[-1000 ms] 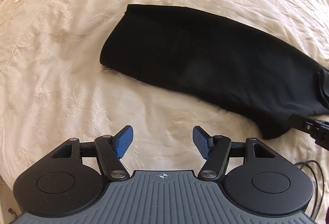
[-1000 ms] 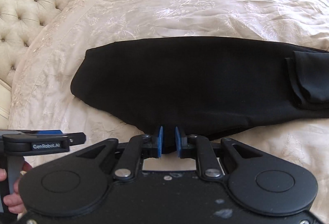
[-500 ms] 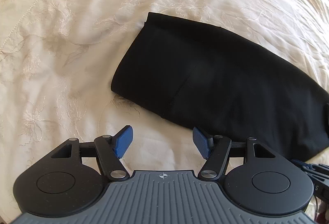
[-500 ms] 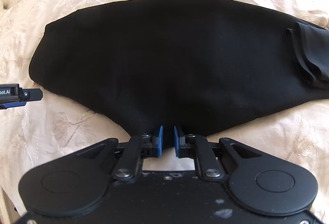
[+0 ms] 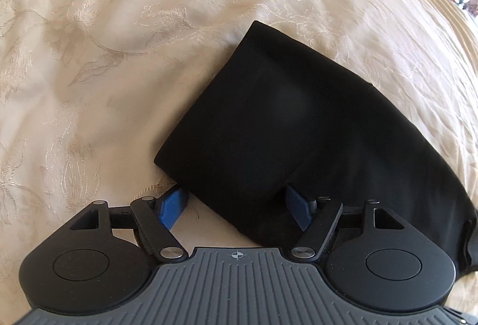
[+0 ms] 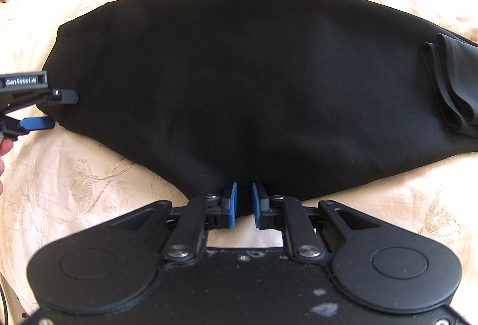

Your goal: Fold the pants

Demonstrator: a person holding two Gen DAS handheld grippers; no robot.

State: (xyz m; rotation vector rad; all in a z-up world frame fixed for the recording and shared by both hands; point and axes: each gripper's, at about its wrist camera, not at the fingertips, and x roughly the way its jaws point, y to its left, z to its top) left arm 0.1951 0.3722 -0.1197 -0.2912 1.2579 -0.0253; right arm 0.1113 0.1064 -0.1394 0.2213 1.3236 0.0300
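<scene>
Left wrist: your left gripper gapes around the pants end, right gripper pinches their near edge; clamp left, then fold.

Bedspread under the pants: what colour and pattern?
Cream bedspread with tone-on-tone embroidered flowers and leaves, clearest in the left wrist view beside the black pants.

Black pants, folded lengthwise, lying flat
</scene>
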